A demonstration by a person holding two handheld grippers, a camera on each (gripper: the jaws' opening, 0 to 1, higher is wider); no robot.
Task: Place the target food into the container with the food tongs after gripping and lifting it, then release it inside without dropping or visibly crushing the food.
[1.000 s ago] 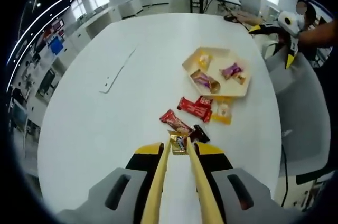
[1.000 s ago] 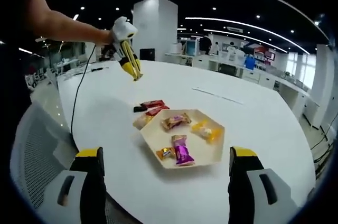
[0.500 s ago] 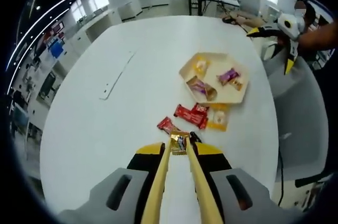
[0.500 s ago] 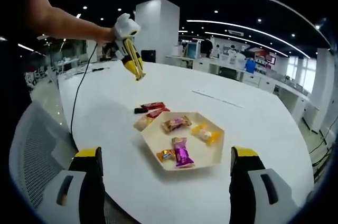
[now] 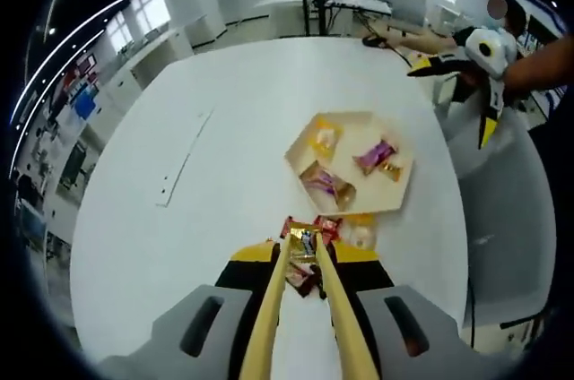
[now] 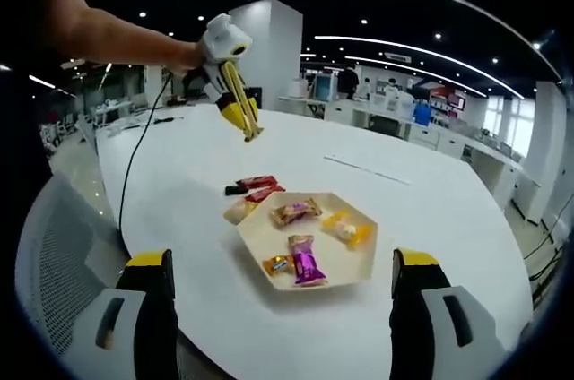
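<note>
Left gripper view: our left gripper [image 5: 305, 254] squeezes yellow tongs [image 5: 278, 308], tongs pinch gold candy [image 5: 303, 242]. Candy higher than second ago, now closer to tray [image 5: 305, 140]. Loose candies [image 5: 330, 229] lie on table [image 5: 224, 165] below.

Right gripper view: our right gripper [image 6: 278, 286] wide open, holds nothing. Left gripper up left, nearer tray than before. Drop comes soon, we think.

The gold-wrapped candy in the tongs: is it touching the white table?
Apart. In the right gripper view the tongs hold the candy in the air, clearly above the table.
</note>
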